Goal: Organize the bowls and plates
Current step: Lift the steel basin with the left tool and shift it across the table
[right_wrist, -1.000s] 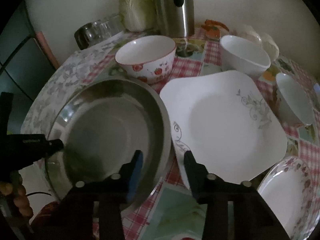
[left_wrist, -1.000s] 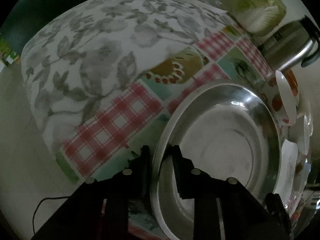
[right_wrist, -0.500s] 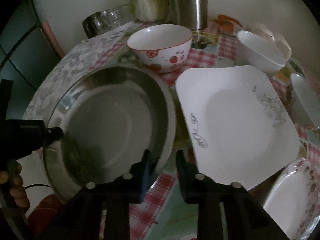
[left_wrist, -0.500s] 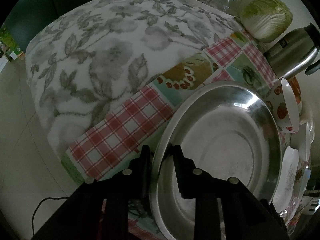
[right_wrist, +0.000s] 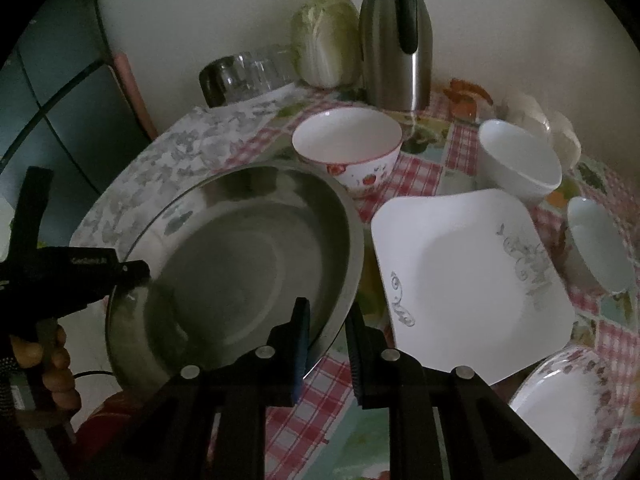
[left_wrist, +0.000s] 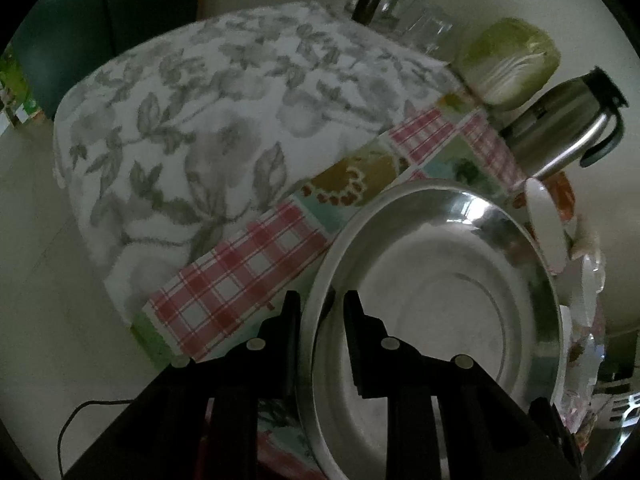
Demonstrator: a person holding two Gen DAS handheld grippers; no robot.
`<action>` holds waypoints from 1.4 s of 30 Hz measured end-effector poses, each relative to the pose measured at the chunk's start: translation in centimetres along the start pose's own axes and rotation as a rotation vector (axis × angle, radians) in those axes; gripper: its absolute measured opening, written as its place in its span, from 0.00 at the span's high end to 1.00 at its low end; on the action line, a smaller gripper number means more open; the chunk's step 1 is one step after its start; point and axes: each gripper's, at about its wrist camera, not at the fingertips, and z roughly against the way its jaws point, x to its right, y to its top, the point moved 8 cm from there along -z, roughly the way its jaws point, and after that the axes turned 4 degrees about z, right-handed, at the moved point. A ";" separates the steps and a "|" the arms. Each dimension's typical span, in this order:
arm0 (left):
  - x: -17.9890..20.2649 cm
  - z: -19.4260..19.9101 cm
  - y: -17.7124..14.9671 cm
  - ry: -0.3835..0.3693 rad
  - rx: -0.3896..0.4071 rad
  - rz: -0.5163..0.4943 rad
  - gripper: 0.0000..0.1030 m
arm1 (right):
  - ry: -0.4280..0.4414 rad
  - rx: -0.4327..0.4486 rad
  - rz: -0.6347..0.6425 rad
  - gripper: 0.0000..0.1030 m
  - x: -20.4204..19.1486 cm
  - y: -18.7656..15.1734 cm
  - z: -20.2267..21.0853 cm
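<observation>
My left tongs (left_wrist: 318, 316) clamp steel basin (left_wrist: 440, 300) rim; right tongs (right_wrist: 328, 320) clamp opposite rim. Square white plate (right_wrist: 468, 280) just beside basin on tabletop (right_wrist: 420, 168).

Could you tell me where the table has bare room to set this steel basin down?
Free: the grey floral cloth between the steel basin and glass jars. Crowded: the strawberry bowl, square plate and white bowls.

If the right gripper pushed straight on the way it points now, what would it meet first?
The right gripper is already clamped on the steel basin rim. Straight ahead lies the gap between basin and square white plate, so probably the checked tablecloth, though depth is unclear.
</observation>
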 end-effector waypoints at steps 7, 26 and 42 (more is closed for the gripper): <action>2.2 3.2 -0.4 -0.042 0.078 -0.048 0.78 | 0.009 0.047 -0.003 0.81 1.0 0.6 2.3; 16.3 7.4 -2.6 -0.105 0.127 -0.276 0.78 | -0.032 0.170 -0.215 0.81 12.3 1.0 8.3; 21.6 2.2 -6.9 -0.076 0.026 -0.387 0.78 | -0.124 0.089 -0.359 0.81 19.2 -2.4 6.7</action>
